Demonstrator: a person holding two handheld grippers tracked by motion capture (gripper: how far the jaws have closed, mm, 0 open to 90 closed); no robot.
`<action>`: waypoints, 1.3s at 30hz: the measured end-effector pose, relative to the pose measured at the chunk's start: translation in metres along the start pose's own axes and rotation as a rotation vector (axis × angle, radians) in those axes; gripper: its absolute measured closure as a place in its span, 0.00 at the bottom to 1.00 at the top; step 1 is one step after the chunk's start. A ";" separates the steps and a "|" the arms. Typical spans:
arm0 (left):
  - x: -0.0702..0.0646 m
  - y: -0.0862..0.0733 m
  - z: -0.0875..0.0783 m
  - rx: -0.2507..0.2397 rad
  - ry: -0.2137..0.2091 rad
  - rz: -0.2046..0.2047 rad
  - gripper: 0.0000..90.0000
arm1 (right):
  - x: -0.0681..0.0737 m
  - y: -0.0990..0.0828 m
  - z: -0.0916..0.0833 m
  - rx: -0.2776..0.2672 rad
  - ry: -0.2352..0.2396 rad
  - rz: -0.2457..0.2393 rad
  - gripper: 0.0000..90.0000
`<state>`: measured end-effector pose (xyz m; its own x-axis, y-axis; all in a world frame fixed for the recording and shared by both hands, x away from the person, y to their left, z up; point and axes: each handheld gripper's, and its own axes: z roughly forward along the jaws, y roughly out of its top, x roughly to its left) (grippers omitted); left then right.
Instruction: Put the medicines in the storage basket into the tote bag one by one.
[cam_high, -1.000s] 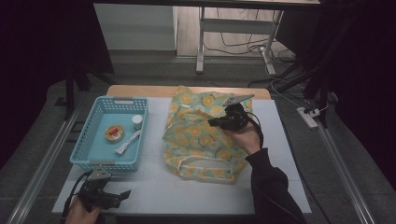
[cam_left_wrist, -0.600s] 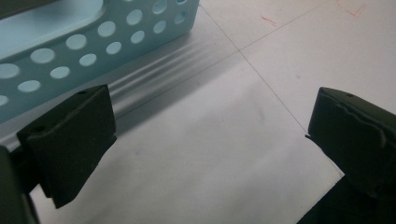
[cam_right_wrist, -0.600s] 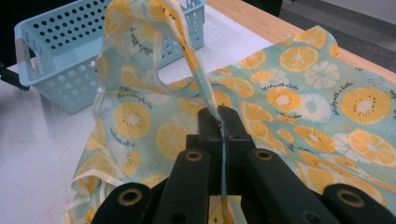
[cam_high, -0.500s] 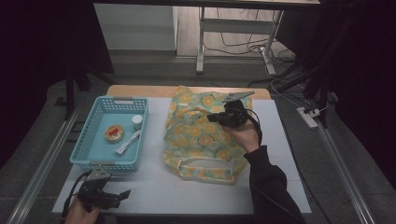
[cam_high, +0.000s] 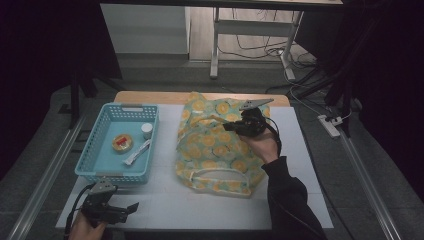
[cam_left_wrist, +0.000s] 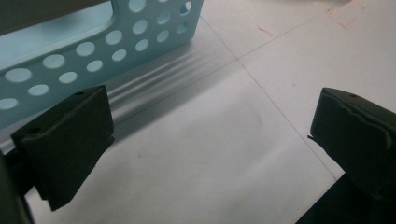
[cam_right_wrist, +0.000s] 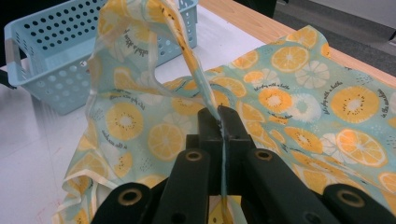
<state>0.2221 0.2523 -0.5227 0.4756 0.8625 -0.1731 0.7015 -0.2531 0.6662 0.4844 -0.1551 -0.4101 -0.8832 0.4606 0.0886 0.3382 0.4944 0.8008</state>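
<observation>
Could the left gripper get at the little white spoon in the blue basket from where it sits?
Probably yes: the left gripper has open jaws, the blue plastic basket is open-topped beside it, and nothing covers the white spoon.

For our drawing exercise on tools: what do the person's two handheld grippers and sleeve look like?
Both the left gripper and the right gripper are black, with two blocky jaws, a grey three-cornered plate on top and a trailing black cable. The right arm wears a dark long sleeve.
</observation>
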 end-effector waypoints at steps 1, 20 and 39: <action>0.000 0.000 0.000 -0.003 -0.001 0.000 0.00 | 0.000 0.000 0.000 0.001 -0.001 -0.002 0.99; 0.002 0.002 -0.008 -0.031 -0.025 0.006 0.00 | 0.000 -0.001 -0.003 -0.010 -0.007 0.002 0.99; 0.008 0.009 -0.023 -0.114 -0.099 -0.003 0.00 | 0.000 -0.002 -0.002 -0.003 -0.002 -0.003 0.99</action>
<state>0.2199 0.2672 -0.5009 0.5276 0.8144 -0.2415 0.6405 -0.1947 0.7429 0.4834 -0.1578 -0.4108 -0.8836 0.4604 0.0854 0.3347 0.4934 0.8028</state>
